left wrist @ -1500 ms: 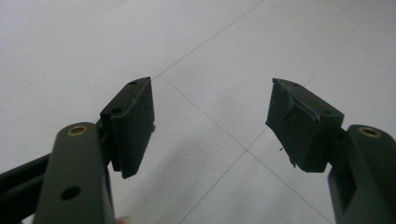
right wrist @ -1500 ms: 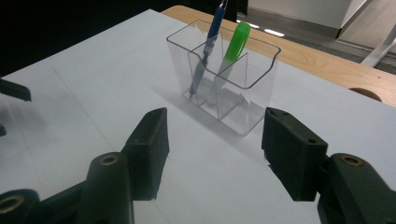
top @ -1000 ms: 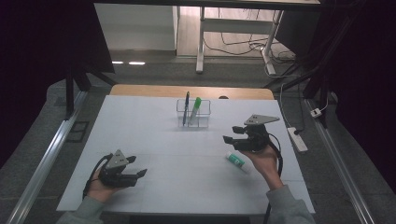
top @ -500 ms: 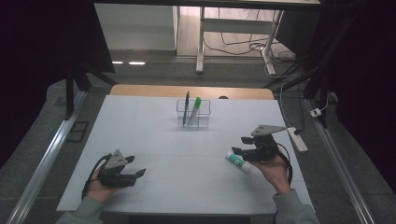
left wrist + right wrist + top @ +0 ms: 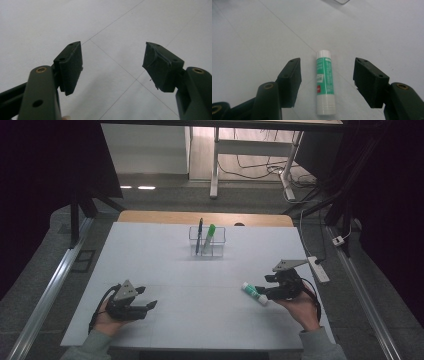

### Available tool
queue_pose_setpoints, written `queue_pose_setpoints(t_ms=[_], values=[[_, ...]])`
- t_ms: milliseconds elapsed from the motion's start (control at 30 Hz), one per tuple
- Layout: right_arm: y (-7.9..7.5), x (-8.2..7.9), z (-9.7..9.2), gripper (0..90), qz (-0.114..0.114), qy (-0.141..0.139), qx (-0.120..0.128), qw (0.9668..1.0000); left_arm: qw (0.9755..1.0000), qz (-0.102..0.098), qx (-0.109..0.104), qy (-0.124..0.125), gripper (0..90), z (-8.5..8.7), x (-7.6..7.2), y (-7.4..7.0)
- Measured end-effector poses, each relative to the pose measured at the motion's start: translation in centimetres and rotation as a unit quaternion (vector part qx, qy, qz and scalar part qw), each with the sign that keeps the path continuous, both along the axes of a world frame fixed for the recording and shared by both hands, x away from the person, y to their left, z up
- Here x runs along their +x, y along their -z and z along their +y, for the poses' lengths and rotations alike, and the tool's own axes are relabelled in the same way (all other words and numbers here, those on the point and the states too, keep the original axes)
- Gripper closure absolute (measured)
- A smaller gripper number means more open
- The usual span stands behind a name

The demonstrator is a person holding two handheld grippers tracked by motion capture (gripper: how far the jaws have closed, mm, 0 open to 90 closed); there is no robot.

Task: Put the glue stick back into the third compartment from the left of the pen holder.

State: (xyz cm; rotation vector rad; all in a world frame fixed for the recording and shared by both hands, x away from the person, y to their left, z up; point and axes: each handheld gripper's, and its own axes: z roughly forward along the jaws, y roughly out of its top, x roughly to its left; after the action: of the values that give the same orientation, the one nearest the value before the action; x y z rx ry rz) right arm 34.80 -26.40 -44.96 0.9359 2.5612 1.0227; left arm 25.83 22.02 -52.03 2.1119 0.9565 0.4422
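A green and white glue stick point(image 5: 254, 293) point(image 5: 325, 83) lies flat on the white table point(image 5: 200, 285) at the right. My right gripper point(image 5: 264, 289) point(image 5: 326, 82) is low over it, open, with one jaw on each side of the stick and neither touching it. At the front left my left gripper point(image 5: 145, 298) point(image 5: 112, 66) is open over bare table, nothing between its jaws. A clear holder point(image 5: 207, 242) at the table's far middle carries a dark pen point(image 5: 199, 234) and a green marker point(image 5: 209, 236), both upright.
A white power strip point(image 5: 318, 268) lies at the table's right edge. A wooden strip point(image 5: 205, 218) runs along the far edge. Metal rails point(image 5: 45, 300) flank the table on both sides. Desk legs and cables stand beyond the far edge.
My right gripper has come down and toward the near right, and now straddles the glue stick. The left gripper has barely moved.
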Motion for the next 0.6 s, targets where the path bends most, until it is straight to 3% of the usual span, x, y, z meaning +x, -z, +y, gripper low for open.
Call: queue_pose_setpoints(t_ms=[300,600], values=[[0.7,0.1,0.4,39.9,0.020,-0.003,-0.040,0.9990,1.0000,-0.001,0.003,0.001,31.3,0.0,0.1,0.0],[1.4,0.1,1.0,40.0,0.042,-0.004,-0.079,0.9960,1.0000,0.001,0.005,-0.005,31.3,0.0,0.3,0.1]])
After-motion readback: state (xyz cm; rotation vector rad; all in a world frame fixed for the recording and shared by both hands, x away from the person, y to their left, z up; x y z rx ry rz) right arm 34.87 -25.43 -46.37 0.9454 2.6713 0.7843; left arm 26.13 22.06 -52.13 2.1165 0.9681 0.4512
